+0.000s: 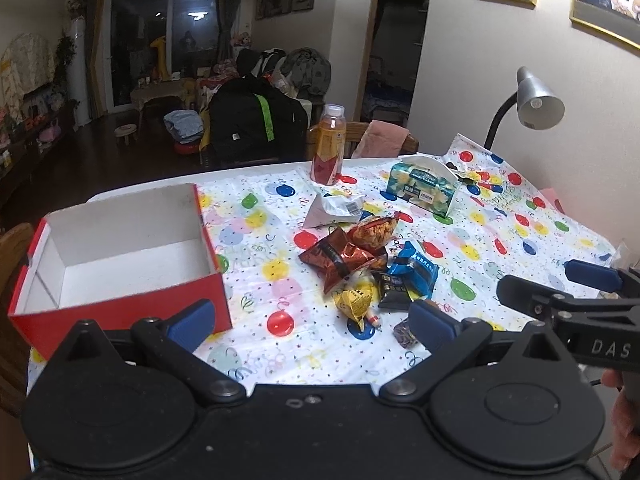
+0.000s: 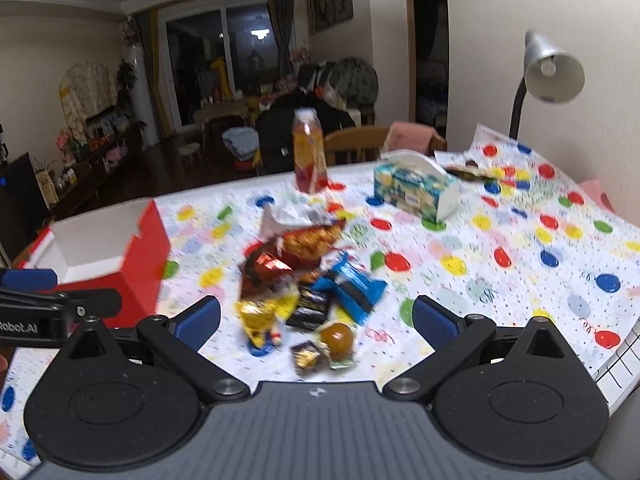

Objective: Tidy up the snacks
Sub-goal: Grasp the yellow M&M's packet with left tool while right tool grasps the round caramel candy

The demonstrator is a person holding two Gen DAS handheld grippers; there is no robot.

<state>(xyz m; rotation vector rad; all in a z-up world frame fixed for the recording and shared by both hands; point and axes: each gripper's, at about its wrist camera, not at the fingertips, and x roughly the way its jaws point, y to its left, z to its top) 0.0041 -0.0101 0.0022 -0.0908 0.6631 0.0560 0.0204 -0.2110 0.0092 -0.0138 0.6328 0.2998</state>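
Right view alone shows round amber sweet point(image 2: 337, 337).

Red box point(image 1: 120, 276) with white inside, left of the blue-padded fingers point(image 1: 192, 318); ahead, white tablecloth point(image 1: 520, 232) with red, yellow, blue, green balloons; blue wrapper point(image 1: 416, 272), yellow packet point(image 1: 354, 300).

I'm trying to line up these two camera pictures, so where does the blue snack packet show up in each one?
Left wrist view: the blue snack packet lies right of centre, at the right edge of the snack pile.
Right wrist view: the packet lies near the centre, between the open fingers.
Shared landmark: the tissue box stands behind it, to the right, in both.
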